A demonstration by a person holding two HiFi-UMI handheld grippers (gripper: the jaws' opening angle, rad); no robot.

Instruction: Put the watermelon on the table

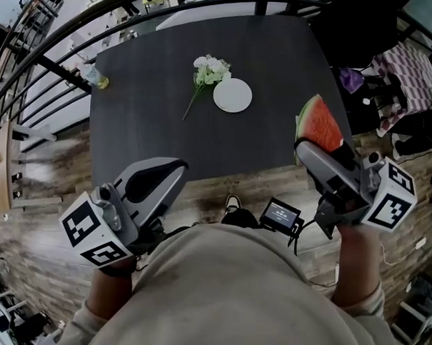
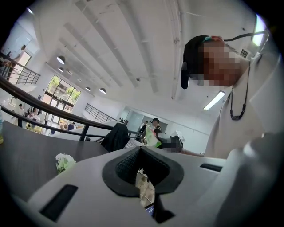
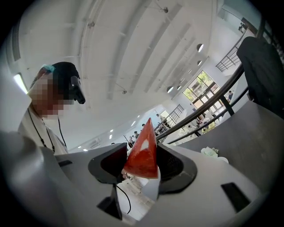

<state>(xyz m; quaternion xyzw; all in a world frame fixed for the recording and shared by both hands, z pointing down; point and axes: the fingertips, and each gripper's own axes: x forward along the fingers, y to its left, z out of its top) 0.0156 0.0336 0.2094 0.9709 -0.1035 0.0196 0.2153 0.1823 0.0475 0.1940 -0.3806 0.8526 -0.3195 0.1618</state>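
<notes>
Big dark table [image 1: 153, 137] is in front of both grippers, w/ its near edge just past their tips. The person's body in a light top [image 1: 232, 297] is behind them, at the bottom of the head view.

The right gripper [image 1: 308, 149] is held out at the table's near right corner. Its jaws are squeezed on the watermelon [image 1: 320, 123], one on each side. In the right gripper view the right gripper [image 3: 142, 166] has the watermelon [image 3: 143, 148] stuck btw its black pads. The red pointy end sticks up past the jaw tips & the pale rind end sits low down btw the jaws. The slice is up in the jaws, not lying on the table.

The left gripper [image 1: 175, 168] is near the table's front edge, on the left. In the left gripper view the left gripper [image 2: 142, 170] has its jaws pressed together w/ nothing in them.

A white plate [image 1: 232, 95] lies on the table, ahead & to the left of the right gripper, well apart from it. White flowers [image 1: 210, 70] lie just beside the plate, on its left.
</notes>
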